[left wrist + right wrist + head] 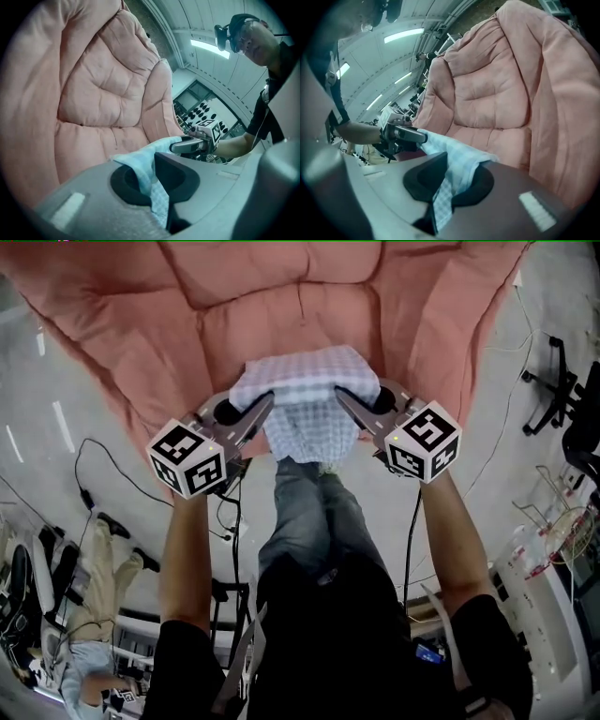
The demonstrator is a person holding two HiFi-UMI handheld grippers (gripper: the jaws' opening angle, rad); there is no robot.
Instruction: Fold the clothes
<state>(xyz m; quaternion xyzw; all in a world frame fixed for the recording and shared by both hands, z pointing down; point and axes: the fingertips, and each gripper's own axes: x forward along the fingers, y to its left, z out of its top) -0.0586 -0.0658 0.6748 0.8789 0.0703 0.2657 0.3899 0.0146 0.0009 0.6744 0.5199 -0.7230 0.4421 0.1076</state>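
We hold checked cloth (302, 373), each gripper's jaws pinched tight on it; long edge spans left gripper (268, 399) to right gripper (339, 395), over pink cushioned chair (281, 306) seat front.

Readable text, labels, brands, numbers, signs: none found in any view.

Nearest item: black-and-white square code patterns on the marker cube (187, 457) of the left gripper (270, 397) and on the second marker cube (424, 442) of the right gripper (339, 393) — patterns only, no letters or digits.

Background shelving and equipment: too small and blurred to read — nothing legible.
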